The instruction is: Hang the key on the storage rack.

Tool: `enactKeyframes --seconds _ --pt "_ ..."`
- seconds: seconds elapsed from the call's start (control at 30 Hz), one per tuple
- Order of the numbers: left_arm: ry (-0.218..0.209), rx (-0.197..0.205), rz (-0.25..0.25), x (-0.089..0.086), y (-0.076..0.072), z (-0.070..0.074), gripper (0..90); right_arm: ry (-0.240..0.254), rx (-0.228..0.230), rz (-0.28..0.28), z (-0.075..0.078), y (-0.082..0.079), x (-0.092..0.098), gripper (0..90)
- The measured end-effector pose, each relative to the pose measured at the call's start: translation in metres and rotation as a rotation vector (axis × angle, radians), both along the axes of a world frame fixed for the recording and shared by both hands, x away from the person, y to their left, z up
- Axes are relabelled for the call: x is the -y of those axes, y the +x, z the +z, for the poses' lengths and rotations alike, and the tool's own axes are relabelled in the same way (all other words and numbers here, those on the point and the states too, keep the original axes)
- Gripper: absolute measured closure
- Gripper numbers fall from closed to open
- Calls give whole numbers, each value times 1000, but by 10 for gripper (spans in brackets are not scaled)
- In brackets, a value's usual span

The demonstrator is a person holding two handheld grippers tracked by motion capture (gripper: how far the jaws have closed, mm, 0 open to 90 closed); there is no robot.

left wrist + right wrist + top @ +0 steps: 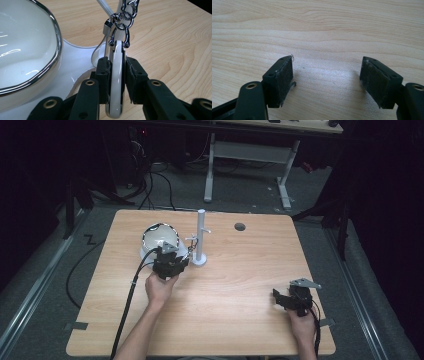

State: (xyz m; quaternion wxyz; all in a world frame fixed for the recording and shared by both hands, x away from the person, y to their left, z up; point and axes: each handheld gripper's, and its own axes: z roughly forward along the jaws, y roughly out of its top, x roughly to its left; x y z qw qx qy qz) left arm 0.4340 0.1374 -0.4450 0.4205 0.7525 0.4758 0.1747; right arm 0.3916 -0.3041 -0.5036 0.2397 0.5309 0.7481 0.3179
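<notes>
Pads of the left gripper are pressing from both sides on a white ring with a chrome edge, which is standing upright and edge-on in the narrow gap between them. The jaws are closed almost fully, held apart only by the ring's thickness. The ring's top is poking out beyond the pad tips, where a chrome clasp and chain links are hooking into it and running up and away. In the high view this gripper is sitting left of centre on the wooden table, just near a white bowl with a chrome rim and just left of a white upright stand on a round base. The ring is therefore hanging beside the stand, between bowl and post. Far to the right, near the table's near edge, the right gripper is resting with its jaws spread wide; in its own view the right gripper is showing bare wood between the pads, gripping nothing.
</notes>
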Motion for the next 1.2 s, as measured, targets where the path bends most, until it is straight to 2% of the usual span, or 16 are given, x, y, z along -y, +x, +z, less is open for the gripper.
enactKeyframes --seconds 0.17,0.2,0.47,0.93,1.2 --pt "4 -4 8 1 0 0 693 0 0 0 0 0 0 269" --pt "4 -4 11 1 -1 0 652 -1 -1 2 0 0 0 269" --pt "-10 16 32 -4 -7 5 540 -1 0 3 0 0 0 269" --pt "-27 32 47 -18 -18 12 482 0 0 1 0 0 0 269" --pt "-15 32 37 -20 -22 16 468 0 0 1 0 0 0 269"
